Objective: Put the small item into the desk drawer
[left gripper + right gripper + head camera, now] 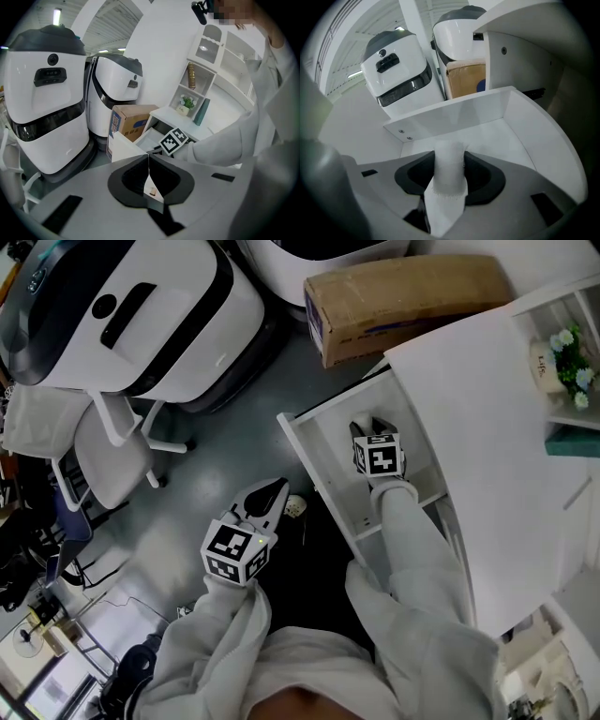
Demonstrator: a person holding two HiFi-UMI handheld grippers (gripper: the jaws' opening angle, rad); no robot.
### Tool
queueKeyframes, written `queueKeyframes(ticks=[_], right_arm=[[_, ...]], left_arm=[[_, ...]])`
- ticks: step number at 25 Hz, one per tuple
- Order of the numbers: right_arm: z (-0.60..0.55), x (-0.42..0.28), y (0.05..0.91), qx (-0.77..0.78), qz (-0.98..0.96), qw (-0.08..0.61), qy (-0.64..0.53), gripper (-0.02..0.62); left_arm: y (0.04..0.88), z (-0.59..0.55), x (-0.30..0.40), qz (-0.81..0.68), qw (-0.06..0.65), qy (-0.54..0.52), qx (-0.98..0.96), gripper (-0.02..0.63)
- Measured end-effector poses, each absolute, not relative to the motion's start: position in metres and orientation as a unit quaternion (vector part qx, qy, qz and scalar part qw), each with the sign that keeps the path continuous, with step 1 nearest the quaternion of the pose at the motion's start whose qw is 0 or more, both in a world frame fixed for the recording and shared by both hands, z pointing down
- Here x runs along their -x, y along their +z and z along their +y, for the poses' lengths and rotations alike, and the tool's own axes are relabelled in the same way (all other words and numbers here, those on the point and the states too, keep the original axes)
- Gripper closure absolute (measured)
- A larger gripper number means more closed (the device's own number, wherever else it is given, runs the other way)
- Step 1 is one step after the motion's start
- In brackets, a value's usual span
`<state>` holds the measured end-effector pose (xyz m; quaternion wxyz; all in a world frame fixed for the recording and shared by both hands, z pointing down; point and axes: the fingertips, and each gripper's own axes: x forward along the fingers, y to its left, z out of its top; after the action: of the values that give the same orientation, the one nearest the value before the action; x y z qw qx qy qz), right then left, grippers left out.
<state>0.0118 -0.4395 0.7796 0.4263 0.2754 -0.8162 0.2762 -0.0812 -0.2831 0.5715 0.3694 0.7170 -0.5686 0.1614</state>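
The white desk drawer (pixel 319 451) stands pulled out below the desk top (pixel 497 437). My right gripper (pixel 362 428) reaches down into it, its marker cube facing up. In the right gripper view the right gripper (pixel 450 157) is shut on a small white rolled cloth (pixel 449 168), which sticks out past the jaws above the drawer floor (pixel 501 136). My left gripper (pixel 275 487) hangs over the grey floor left of the drawer. Its jaws meet at the tips (pixel 148 158) with nothing gripped.
A cardboard box (pixel 403 296) lies on the floor behind the drawer. Two large white machines (pixel 141 315) stand at the back left, with a white chair (pixel 108 451) in front. A shelf with a small plant (pixel 569 357) is at the right. A small round object (pixel 295 506) lies by the left gripper.
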Motion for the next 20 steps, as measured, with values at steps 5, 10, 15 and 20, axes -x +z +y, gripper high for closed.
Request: queueKeyframes(ticks=[5, 10, 15, 20], right_arm=[[-0.437, -0.007, 0.798, -0.267, -0.807, 0.45, 0.273, 0.403], [-0.438, -0.006, 0.802, -0.287, -0.805, 0.437, 0.28, 0.403], [-0.436, -0.004, 0.801, -0.272, -0.816, 0.443, 0.255, 0.384], [-0.432, -0.015, 0.791, -0.28, -0.817, 0.437, 0.252, 0.295]], left_arm=[[0.576, -0.281, 0.082, -0.567, 0.378, 0.166, -0.713, 0.589], [0.578, -0.276, 0.085, -0.565, 0.381, 0.168, -0.713, 0.589], [0.577, -0.273, 0.088, -0.567, 0.382, 0.161, -0.712, 0.589], [0.571, -0.271, 0.091, -0.564, 0.371, 0.149, -0.723, 0.589]])
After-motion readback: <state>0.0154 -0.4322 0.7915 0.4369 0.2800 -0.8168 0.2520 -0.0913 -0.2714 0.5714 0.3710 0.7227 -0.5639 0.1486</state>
